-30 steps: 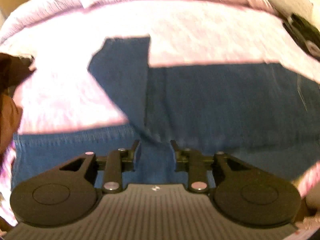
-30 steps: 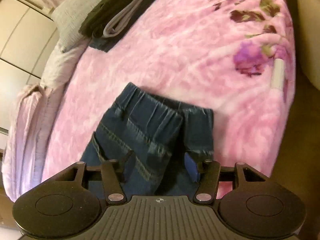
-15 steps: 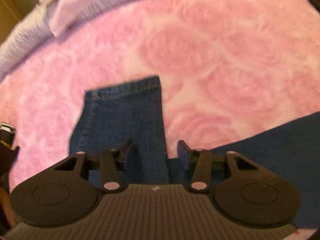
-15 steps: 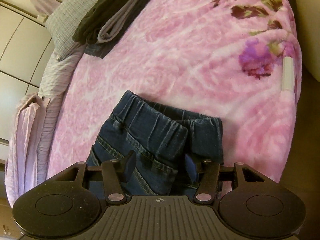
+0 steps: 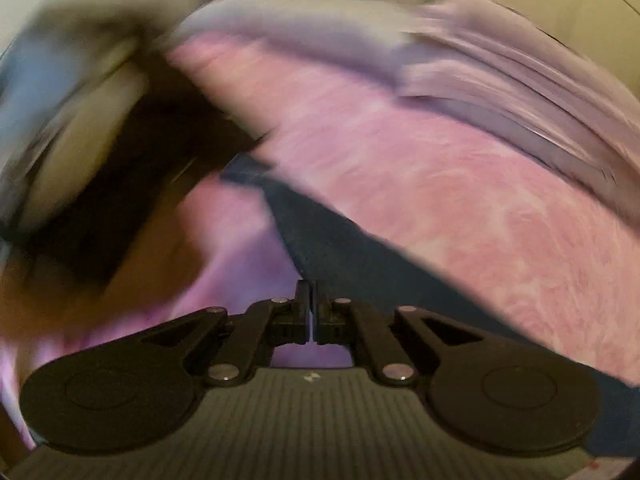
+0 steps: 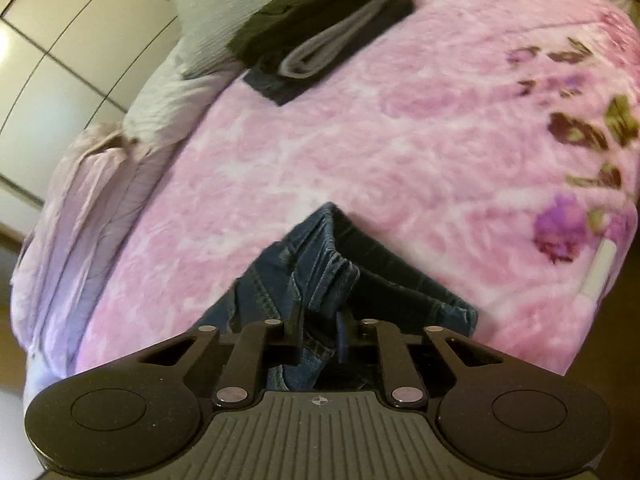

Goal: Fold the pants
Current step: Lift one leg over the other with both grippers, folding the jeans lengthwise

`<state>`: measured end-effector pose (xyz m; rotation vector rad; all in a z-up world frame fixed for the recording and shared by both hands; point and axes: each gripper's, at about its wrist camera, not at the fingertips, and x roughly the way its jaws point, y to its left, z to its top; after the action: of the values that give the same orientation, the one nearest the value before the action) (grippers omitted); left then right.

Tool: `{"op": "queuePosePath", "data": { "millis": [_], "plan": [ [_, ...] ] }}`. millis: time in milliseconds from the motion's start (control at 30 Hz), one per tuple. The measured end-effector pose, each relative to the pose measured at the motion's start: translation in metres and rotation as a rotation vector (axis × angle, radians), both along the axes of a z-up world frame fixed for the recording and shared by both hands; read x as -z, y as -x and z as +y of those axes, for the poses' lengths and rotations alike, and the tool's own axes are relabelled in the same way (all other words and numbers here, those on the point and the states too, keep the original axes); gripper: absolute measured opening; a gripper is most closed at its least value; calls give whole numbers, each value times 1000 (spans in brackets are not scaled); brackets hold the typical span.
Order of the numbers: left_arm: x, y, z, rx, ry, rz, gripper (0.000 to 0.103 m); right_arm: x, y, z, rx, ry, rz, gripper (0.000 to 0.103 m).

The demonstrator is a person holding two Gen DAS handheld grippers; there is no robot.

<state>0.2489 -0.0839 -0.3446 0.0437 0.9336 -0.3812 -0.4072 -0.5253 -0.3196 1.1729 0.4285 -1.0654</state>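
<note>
Dark blue jeans (image 6: 276, 280) lie on a pink blanket (image 6: 360, 140). My right gripper (image 6: 320, 318) has its jaws closing on the elastic waistband, which bunches between the fingers and rises in a peak off the blanket. The left wrist view is badly blurred. There a jeans leg (image 5: 360, 264) runs as a dark strip across the blanket, its hem at the far left. My left gripper (image 5: 311, 286) is shut, with its fingertips meeting at the near edge of that leg; the cloth looks pinched.
A folded stack of dark clothes (image 6: 320, 28) sits at the far end of the bed beside a grey pillow (image 6: 208, 20). Lilac sheets (image 5: 480, 92) hang along one side. The bed edge (image 6: 596, 280) drops to the floor on the right. Wardrobe doors (image 6: 60, 40) stand at left.
The right jaws have closed on the waistband and lifted it into a peak. The left gripper swung fast along the leg, rolled, and shut.
</note>
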Motion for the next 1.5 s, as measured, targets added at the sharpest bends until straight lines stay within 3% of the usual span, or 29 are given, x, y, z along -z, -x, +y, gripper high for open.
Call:
{"op": "queuePosePath", "data": {
  "millis": [100, 200, 267, 400, 567, 600, 667, 767, 867, 933, 1067, 1267, 1433, 1500],
  "plan": [
    [38, 17, 56, -141, 58, 151, 0, 9, 4, -3, -4, -33, 17, 12],
    [72, 35, 98, -305, 255, 250, 3, 27, 13, -4, 43, -105, 0, 13],
    [79, 43, 110, -366, 366, 230, 8, 32, 18, -2, 67, -110, -33, 15],
    [78, 36, 105, -377, 442, 197, 22, 39, 23, 2, 68, -130, -30, 19],
    [83, 3, 85, -341, 384, 193, 21, 47, 23, 7, 85, -111, -26, 20],
    [81, -1, 80, -322, 362, 186, 6, 48, 23, 7, 86, -109, -22, 20],
    [68, -5, 69, -250, 273, 141, 0, 45, 19, 7, 70, -93, 15, 12],
    [25, 8, 71, -185, 343, 30, 0, 26, 6, 3, 14, -15, 62, 9],
    [-5, 39, 93, -147, 391, -57, 0, 2, 14, 4, -4, 64, -40, 9],
    [11, 57, 113, -161, 311, -32, 1, 0, 22, 6, -15, 47, -18, 9],
    [75, 64, 130, -215, 170, 104, 1, 37, 33, 9, -44, -103, 116, 9],
    [73, 65, 124, -187, 140, 79, 1, 39, 25, 7, -71, -73, 144, 9],
    [62, 61, 114, -142, 95, 62, 1, 17, 36, 10, -72, -37, 41, 9],
    [61, 61, 112, -144, 85, 55, 1, 15, 37, 10, -80, -43, 51, 9]
  ]
}}
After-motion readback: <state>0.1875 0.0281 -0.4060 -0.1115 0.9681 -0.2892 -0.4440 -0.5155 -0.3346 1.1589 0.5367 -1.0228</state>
